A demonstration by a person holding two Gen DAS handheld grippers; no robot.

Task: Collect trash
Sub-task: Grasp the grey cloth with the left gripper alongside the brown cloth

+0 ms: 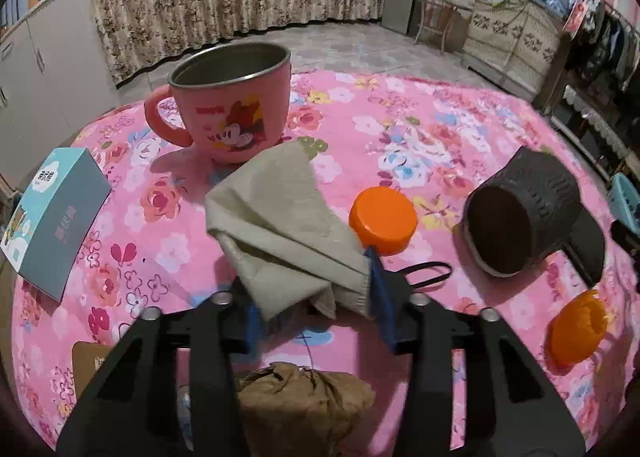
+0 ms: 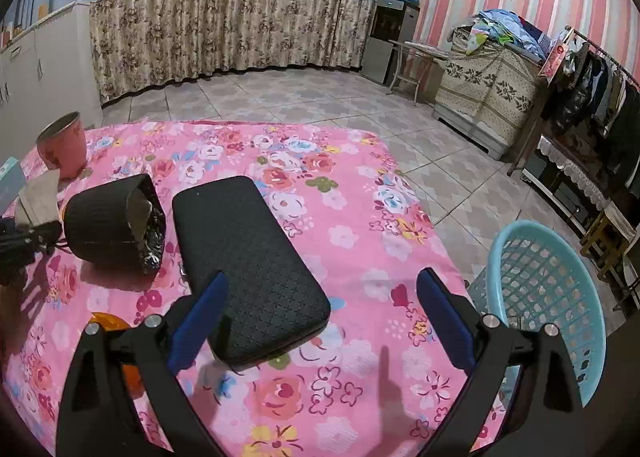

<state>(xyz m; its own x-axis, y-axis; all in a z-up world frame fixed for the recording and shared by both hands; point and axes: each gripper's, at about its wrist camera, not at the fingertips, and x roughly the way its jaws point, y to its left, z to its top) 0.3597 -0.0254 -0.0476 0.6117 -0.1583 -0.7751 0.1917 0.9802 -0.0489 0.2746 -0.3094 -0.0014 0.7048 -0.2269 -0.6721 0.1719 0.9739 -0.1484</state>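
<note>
The left claw (image 1: pixel 316 309) is closed on a crumpled beige napkin (image 1: pixel 280 229), its blue pads pinching the lower folds so the rest stands up ahead of the fingers; held this way, it looks ready to be carried off as trash. Just beyond it lie an orange cap (image 1: pixel 383 220) and a tipped black cup (image 1: pixel 524 217), with a pink mug (image 1: pixel 234 105) upright toward the table's far left edge and a box (image 1: pixel 52 217) at the left edge. A brown paper wad (image 1: pixel 304 397) sits under the claw.

The right claw (image 2: pixel 320 313) stands wide and empty over a black case (image 2: pixel 248 265) mid-table.

Only the right view shows the blue basket (image 2: pixel 548 297) off the table's right edge, probably the bin, and the foil inside the cup. Only the left view shows the grip.
</note>
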